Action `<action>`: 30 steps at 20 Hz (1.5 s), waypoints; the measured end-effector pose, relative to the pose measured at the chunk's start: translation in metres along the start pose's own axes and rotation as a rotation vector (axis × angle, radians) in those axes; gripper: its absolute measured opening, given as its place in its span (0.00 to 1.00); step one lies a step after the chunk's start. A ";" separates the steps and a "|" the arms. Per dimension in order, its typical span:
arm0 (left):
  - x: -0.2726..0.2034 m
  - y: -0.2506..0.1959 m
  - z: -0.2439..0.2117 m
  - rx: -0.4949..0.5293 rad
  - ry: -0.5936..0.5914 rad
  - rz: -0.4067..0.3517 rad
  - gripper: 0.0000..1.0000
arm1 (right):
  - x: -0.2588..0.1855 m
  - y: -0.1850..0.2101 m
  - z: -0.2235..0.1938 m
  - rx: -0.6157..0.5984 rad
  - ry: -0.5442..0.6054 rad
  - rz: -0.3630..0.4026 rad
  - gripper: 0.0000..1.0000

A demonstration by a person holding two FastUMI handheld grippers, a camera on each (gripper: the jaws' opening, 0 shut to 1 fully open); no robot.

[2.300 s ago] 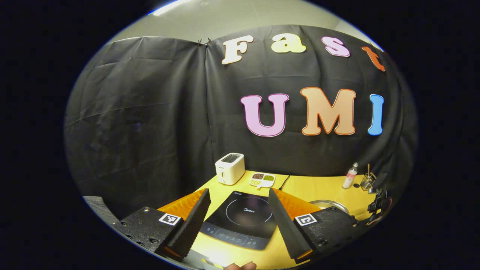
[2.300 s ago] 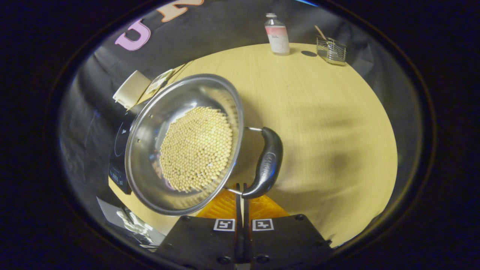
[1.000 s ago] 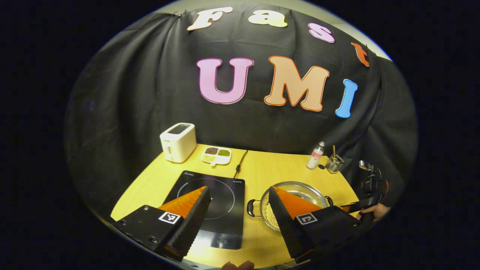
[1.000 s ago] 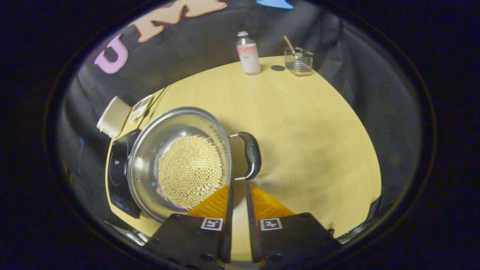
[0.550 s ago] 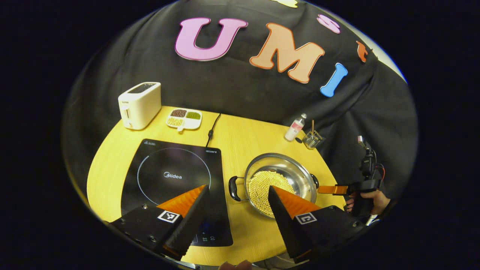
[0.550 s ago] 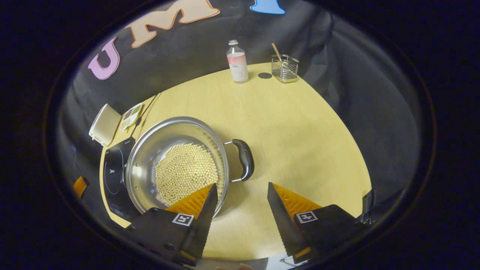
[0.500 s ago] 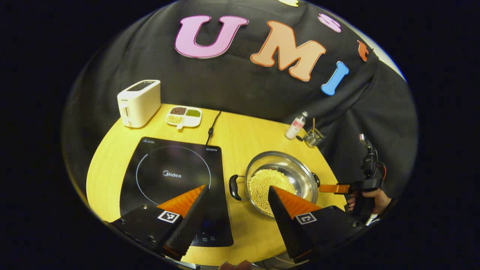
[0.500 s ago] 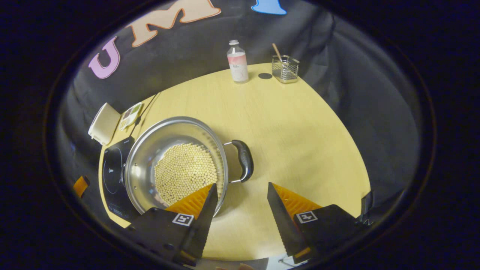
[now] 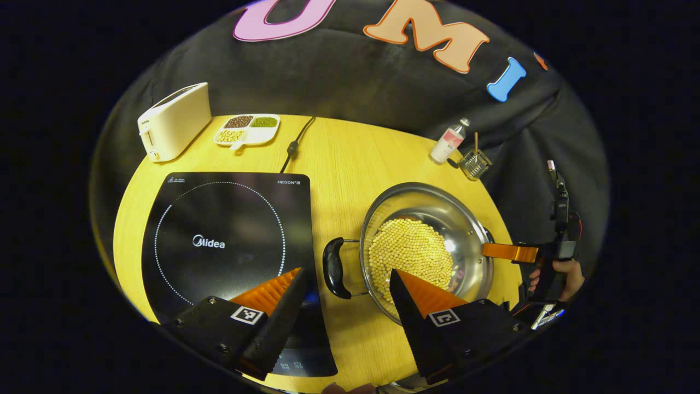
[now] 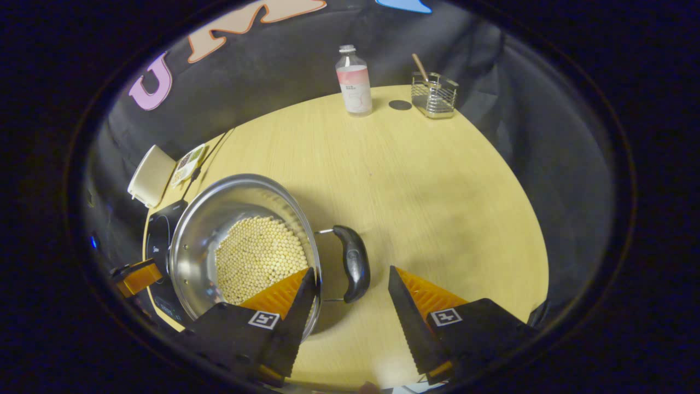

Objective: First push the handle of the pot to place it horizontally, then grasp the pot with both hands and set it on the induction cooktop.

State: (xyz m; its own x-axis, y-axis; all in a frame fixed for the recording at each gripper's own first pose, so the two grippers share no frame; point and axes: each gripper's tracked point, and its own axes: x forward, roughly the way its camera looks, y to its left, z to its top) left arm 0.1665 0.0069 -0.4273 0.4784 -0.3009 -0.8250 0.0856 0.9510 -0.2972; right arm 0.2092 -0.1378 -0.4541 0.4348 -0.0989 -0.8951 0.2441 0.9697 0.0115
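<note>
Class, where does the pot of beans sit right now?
In the left gripper view, the pot stands on the table, just right of the induction cooktop, not on it.

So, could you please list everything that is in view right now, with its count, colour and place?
table: one, yellow wood, under everything
induction cooktop: one, black, table's left part
pot: one, steel, right of the cooktop, two black handles
beans: many, pale yellow, inside the pot
toaster: one, cream, far left corner
divided dish: one, white, beside the toaster
cable: one, black, behind the cooktop
bottle: one, clear, far right
wire holder: one, metal, beside the bottle
left gripper: open, near the pot's left handle
right gripper: open, around the pot's right handle
hand: one, holding the right gripper
</note>
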 end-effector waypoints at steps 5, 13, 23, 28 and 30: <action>0.025 0.004 -0.004 0.038 0.064 0.031 0.85 | 0.018 -0.001 0.002 0.000 0.034 0.046 0.89; 0.050 -0.007 -0.018 0.076 0.181 0.127 0.78 | 0.028 -0.008 0.013 -0.075 0.032 0.056 0.84; 0.064 -0.004 -0.025 0.013 0.259 0.173 0.70 | 0.046 0.002 0.019 -0.191 0.082 0.107 0.59; 0.065 -0.004 -0.024 -0.062 0.255 0.132 0.62 | 0.047 0.003 0.015 -0.107 0.109 0.170 0.55; 0.064 -0.004 -0.027 -0.065 0.271 0.140 0.60 | 0.044 0.003 0.013 -0.106 0.112 0.161 0.50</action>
State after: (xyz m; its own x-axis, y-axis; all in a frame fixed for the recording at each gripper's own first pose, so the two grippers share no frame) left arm 0.1727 -0.0176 -0.4917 0.2300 -0.1841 -0.9556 -0.0243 0.9806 -0.1947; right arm 0.2401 -0.1420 -0.4875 0.3608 0.0788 -0.9293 0.0838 0.9897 0.1164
